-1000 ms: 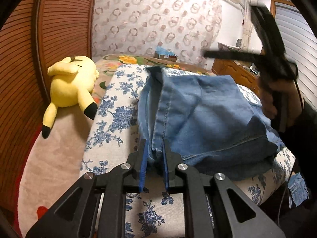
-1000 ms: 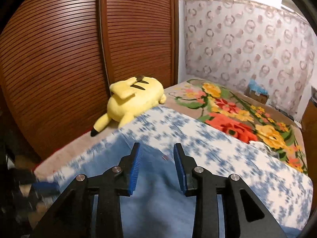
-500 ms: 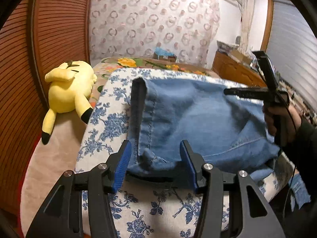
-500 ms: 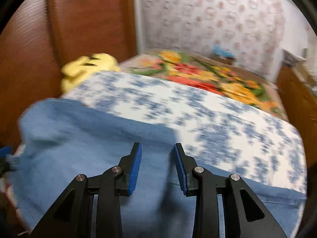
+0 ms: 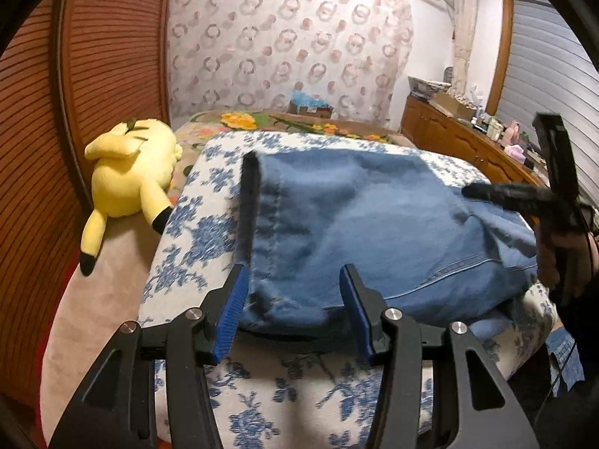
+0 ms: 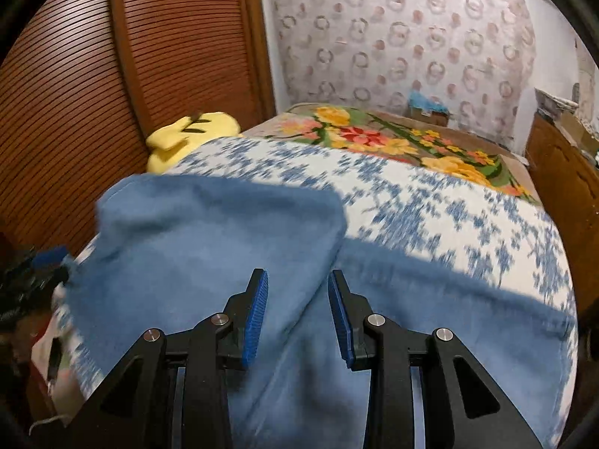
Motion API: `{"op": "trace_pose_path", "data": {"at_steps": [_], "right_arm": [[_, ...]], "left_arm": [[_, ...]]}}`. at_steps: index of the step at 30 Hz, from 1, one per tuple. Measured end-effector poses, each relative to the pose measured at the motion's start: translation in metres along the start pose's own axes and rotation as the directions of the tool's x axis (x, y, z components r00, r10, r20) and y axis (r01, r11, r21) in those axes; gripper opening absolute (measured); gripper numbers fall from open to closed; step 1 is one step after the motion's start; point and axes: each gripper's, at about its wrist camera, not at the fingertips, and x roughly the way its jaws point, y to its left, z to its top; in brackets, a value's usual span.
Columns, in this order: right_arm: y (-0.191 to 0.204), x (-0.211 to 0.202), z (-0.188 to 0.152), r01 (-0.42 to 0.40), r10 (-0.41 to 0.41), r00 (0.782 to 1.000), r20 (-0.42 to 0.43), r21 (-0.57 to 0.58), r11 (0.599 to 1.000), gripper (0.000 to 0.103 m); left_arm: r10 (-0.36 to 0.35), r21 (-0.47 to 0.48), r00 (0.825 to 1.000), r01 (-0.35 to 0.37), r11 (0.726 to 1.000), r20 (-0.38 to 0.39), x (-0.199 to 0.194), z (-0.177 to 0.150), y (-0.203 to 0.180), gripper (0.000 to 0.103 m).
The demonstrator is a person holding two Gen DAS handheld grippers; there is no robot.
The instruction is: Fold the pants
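The bed (image 5: 179,262) carries the jeans (image 5: 374,232), folded over on the blue-flowered cover, hem end nearest the left gripper (image 5: 295,310). A second ago this gripper pinched the hem; its jaws have since parted and now stand wide, hem between the pads, unpressed. The right gripper (image 6: 297,314) has shifted across the jeans; jaws part-open, empty. The plush (image 5: 131,172) is unchanged.

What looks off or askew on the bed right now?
The jeans are folded unevenly: the top layer sits skewed, with the lower layer poking out on the right. Otherwise nothing is spilled or damaged; the yellow plush simply lies at the bed's edge.
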Motion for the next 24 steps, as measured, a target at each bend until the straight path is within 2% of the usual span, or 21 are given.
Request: {"op": "trace_pose_path", "data": {"at_steps": [6, 15, 16, 18, 19, 21, 24], "right_arm": [[0.010, -0.031, -0.037, -0.051, 0.051, 0.998, -0.020, 0.017, 0.999, 0.035], [0.007, -0.045, -0.072, -0.096, 0.098, 0.992, -0.077, 0.040, 0.995, 0.034], [0.005, -0.046, -0.074, -0.103, 0.105, 0.991, -0.077, 0.040, 0.994, 0.033], [0.007, -0.051, -0.074, -0.126, 0.128, 0.989, -0.068, 0.038, 0.991, 0.017], [0.008, -0.052, -0.075, -0.125, 0.127, 0.990, -0.063, 0.030, 0.992, 0.014], [0.008, -0.057, -0.079, -0.125, 0.126, 0.991, -0.039, 0.025, 0.992, 0.008], [0.015, -0.067, -0.082, -0.122, 0.122, 0.992, -0.022, 0.020, 0.992, 0.006]], "left_arm": [[-0.029, 0.031, 0.999, 0.028, 0.999, 0.021, -0.003, 0.006, -0.020, 0.052], [-0.036, 0.052, 0.999, 0.038, 0.998, -0.033, 0.016, -0.001, -0.032, 0.052], [-0.033, 0.054, 0.999, 0.035, 0.998, -0.038, 0.018, -0.002, -0.033, 0.052], [-0.030, 0.054, 0.998, 0.033, 0.998, -0.050, 0.022, -0.004, -0.034, 0.052], [-0.029, 0.054, 0.998, 0.032, 0.998, -0.056, 0.024, -0.005, -0.034, 0.052], [-0.032, 0.053, 0.998, 0.035, 0.998, -0.061, 0.025, -0.006, -0.034, 0.052], [-0.028, 0.054, 0.997, 0.032, 0.998, -0.067, 0.027, -0.008, -0.034, 0.052]]}}
